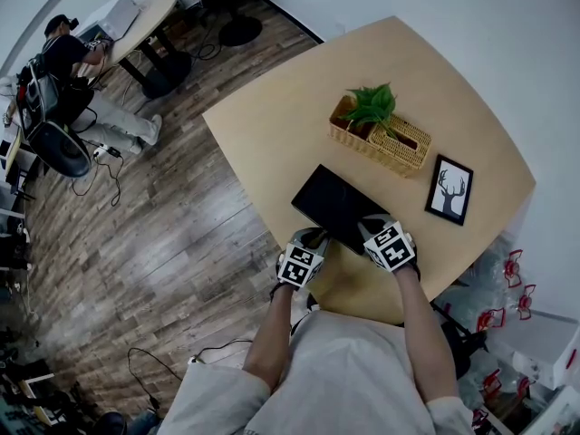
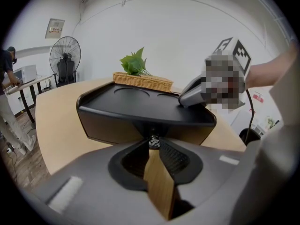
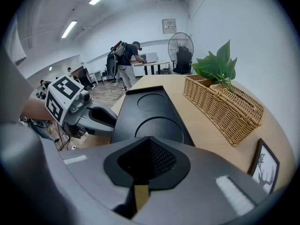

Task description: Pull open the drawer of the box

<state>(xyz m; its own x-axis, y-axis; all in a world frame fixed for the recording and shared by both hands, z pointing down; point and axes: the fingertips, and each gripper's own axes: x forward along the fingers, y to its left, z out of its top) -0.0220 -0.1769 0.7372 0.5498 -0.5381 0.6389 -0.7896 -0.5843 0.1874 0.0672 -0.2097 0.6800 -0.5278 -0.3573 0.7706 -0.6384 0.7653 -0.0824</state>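
Note:
A flat black box [image 1: 337,203] lies on the tan table [image 1: 272,107], near its front edge. In the left gripper view its brown drawer front [image 2: 108,128] faces me, with a small metal knob [image 2: 153,142] in the middle. My left gripper [image 2: 153,144] is shut on that knob, and the drawer front looks flush with the box. My right gripper [image 3: 149,140] is shut, its tips down on the near right corner of the box lid [image 3: 151,108]. Seen from the head, the left gripper [image 1: 313,237] meets the box's front side and the right gripper [image 1: 371,227] sits on its top.
A wicker basket [image 1: 385,145] with a green plant [image 1: 372,105] stands behind the box. A framed deer picture [image 1: 450,189] lies to the right. The table edge runs just under my grippers. A person [image 1: 68,57] works at another table far left, over wood floor.

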